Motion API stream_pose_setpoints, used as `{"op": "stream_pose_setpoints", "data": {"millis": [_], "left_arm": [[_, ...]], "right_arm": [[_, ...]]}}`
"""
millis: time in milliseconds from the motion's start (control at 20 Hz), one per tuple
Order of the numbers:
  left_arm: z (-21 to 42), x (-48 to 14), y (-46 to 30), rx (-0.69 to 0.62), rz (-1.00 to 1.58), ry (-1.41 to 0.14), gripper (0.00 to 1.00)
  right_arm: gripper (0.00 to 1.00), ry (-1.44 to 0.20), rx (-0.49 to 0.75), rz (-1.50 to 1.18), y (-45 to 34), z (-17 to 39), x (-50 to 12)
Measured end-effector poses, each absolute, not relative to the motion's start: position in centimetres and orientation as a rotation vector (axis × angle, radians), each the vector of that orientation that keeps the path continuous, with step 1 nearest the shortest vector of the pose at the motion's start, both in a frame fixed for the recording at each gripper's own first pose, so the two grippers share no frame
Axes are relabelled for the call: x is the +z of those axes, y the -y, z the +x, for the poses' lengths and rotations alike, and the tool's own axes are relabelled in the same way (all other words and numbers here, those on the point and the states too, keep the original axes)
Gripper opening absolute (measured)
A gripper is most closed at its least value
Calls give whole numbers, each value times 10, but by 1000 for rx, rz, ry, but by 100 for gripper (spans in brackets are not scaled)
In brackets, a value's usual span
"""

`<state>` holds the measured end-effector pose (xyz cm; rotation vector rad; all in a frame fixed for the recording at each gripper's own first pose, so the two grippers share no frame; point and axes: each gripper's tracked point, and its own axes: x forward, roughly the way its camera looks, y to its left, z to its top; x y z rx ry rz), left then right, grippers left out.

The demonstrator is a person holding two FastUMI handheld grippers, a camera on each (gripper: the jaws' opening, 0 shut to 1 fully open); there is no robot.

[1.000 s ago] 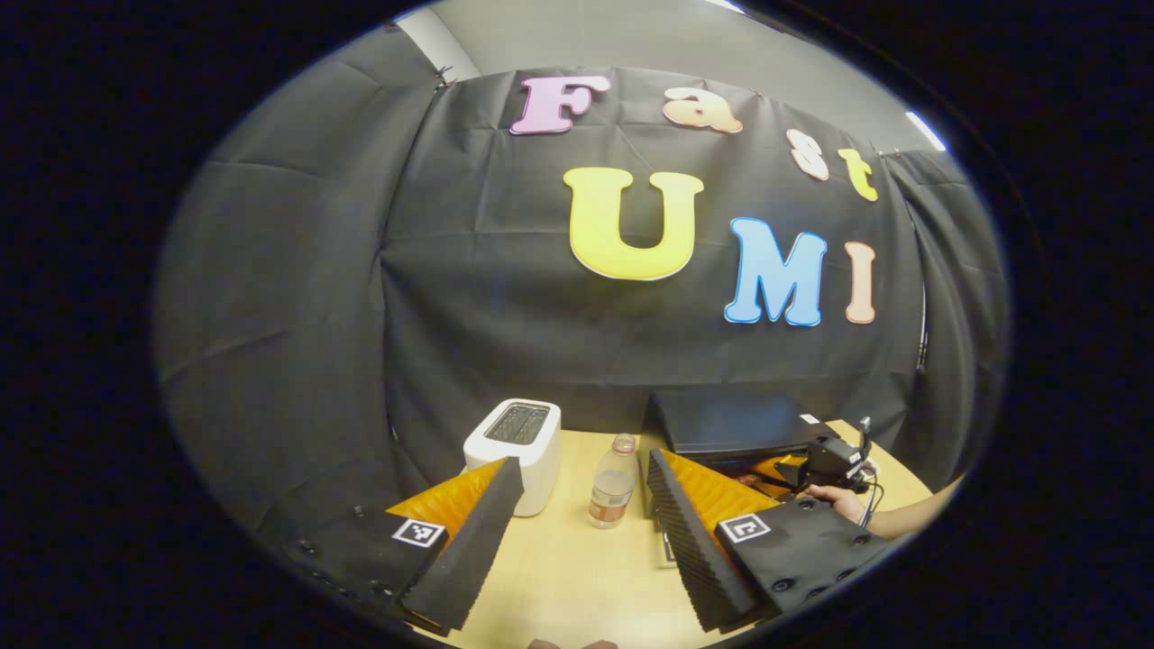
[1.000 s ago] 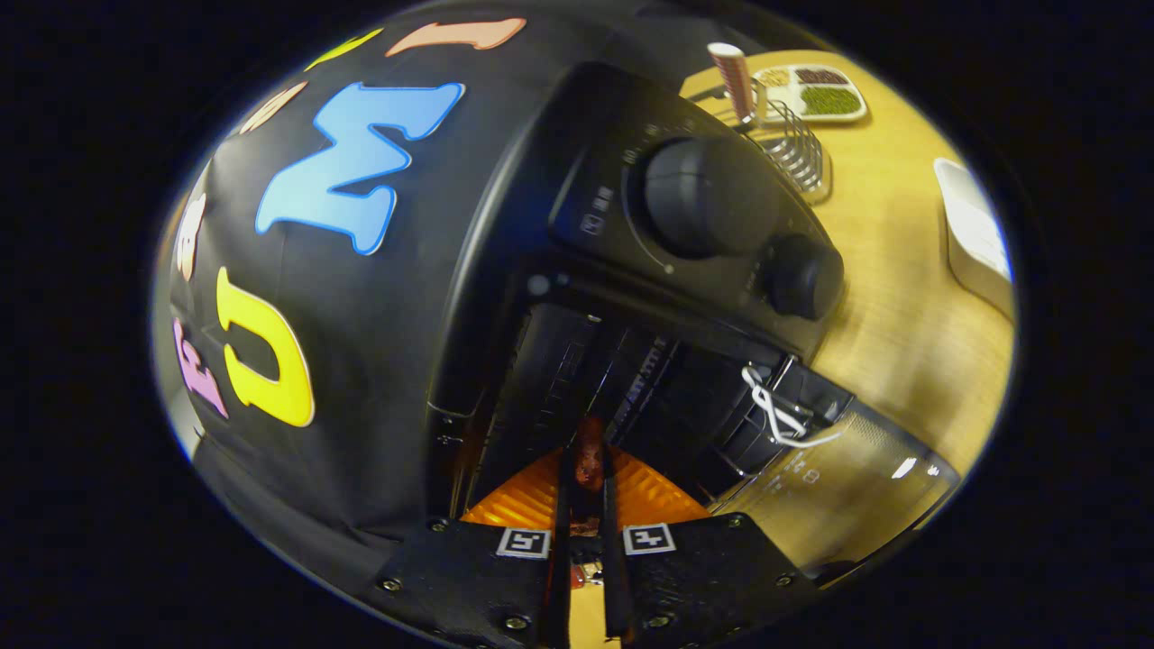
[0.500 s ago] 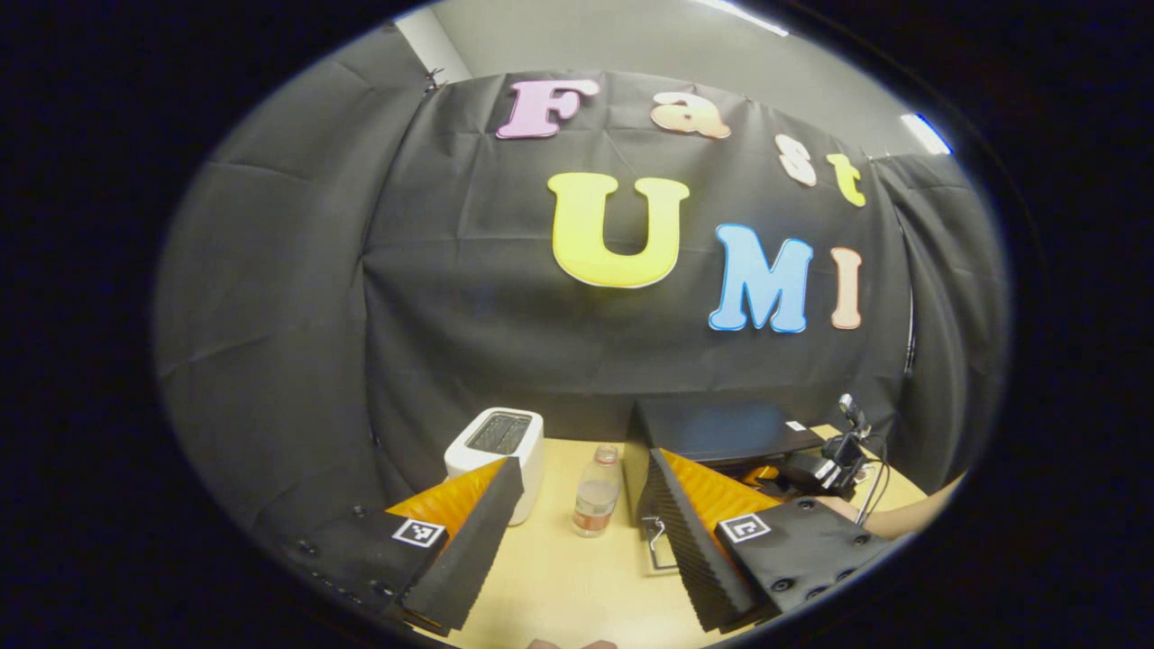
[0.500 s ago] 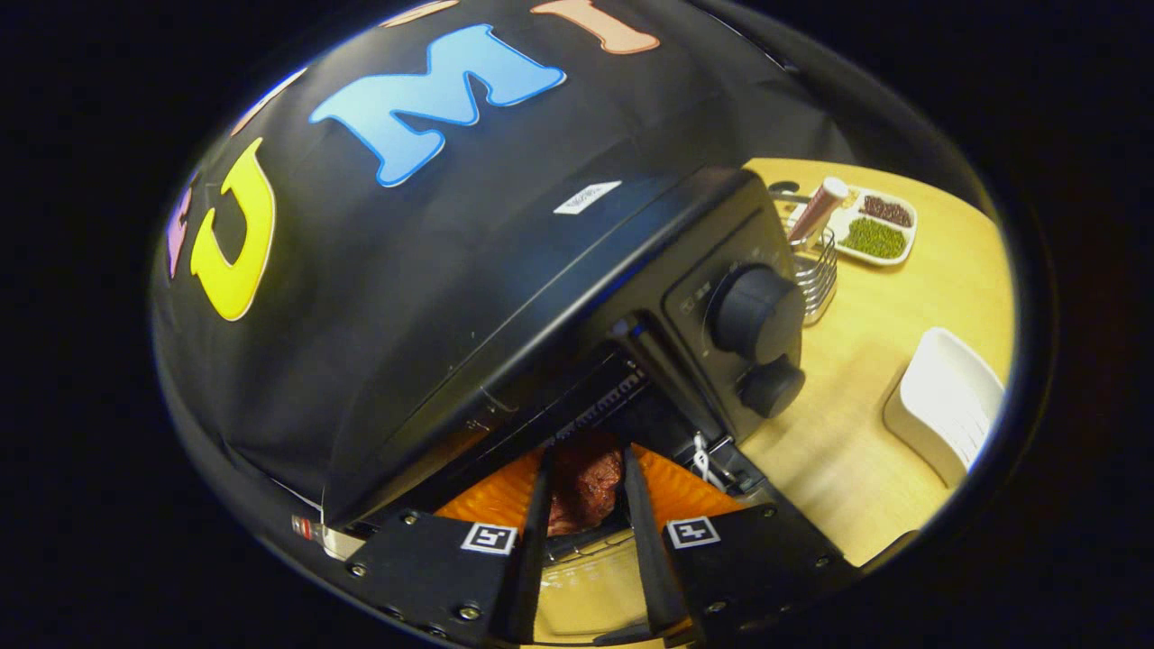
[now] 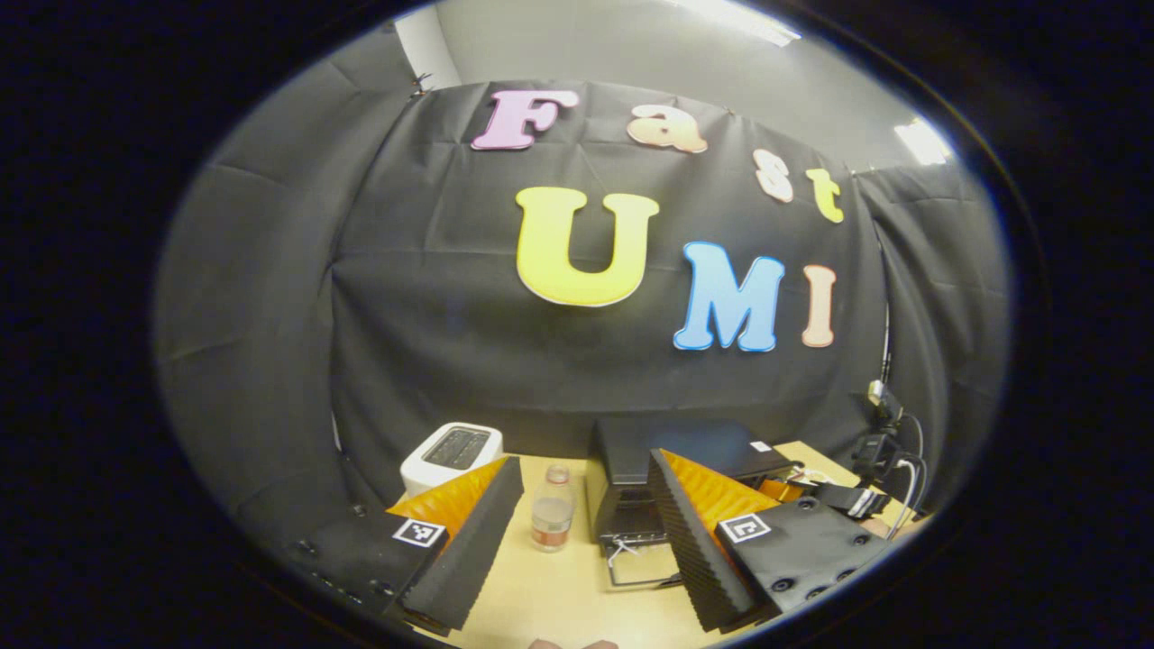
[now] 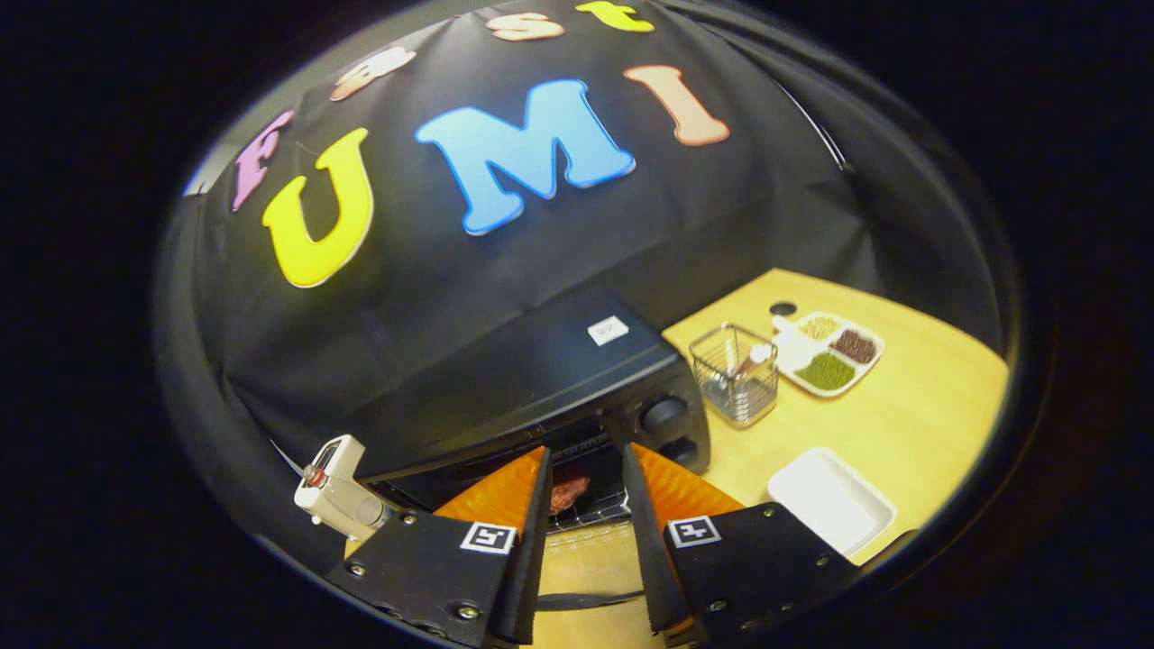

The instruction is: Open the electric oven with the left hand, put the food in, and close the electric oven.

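In the right gripper view, your right gripper (image 6: 584, 505) sits at the bottom centre with its fingers parted and nothing between them. Just beyond the tips, the electric oven (image 6: 532, 388) stands in the middle of the frame with its door (image 6: 590, 563) dropped open and lying flat toward you. The food (image 6: 568, 491) — a dark reddish piece — rests inside the oven on the wire rack (image 6: 595, 514), apart from both of your fingers. Two knobs show on the oven's right side. To the right of the oven stands a wire basket (image 6: 735, 383); beyond it, toward the right edge, lies a divided dish (image 6: 834, 351) holding green and dark contents. A white tray (image 6: 829, 509) sits lower right on the wooden table (image 6: 911, 424). A bottle (image 6: 338, 496) appears at the lower left, tilted in this picture.

In the left gripper view, your left gripper (image 5: 586, 487) is at the bottom of the frame, fingers spread wide and holding nothing. Between and past them you see a bottle (image 5: 552, 521) standing upright on the table (image 5: 559, 595). A white toaster (image 5: 449, 455) stands to its left. The oven (image 5: 672, 460) is right of the bottle, its door (image 5: 642, 563) open and down, partly hidden behind your right-hand finger. At the right edge, your other gripper (image 5: 843, 496) shows beside the oven — too small to tell how its fingers stand from here.
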<state>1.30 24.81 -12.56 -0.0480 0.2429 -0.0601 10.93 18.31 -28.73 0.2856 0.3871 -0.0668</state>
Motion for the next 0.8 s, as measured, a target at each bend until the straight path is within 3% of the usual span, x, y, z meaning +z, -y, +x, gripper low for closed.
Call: {"op": "stream_pose_setpoints", "data": {"millis": [50, 400, 700, 750, 800], "left_arm": [[15, -123, -237, -73, -43, -234, 98], [22, -102, -159, -104, -42, -182, 98], [28, -112, -97, -116, -26, -198, 98], [29, -112, -90, -118, -20, -199, 92], [29, -115, -83, -119, -16, -206, 98]], "right_arm": [[47, -351, -60, 252, -175, 100, -267], [47, -146, -23, 90, -118, 53, -145], [47, -76, 21, 29, -94, 24, -100], [47, -65, 21, 31, -89, 24, -94], [47, -49, 20, 26, -86, 23, -88]]}}
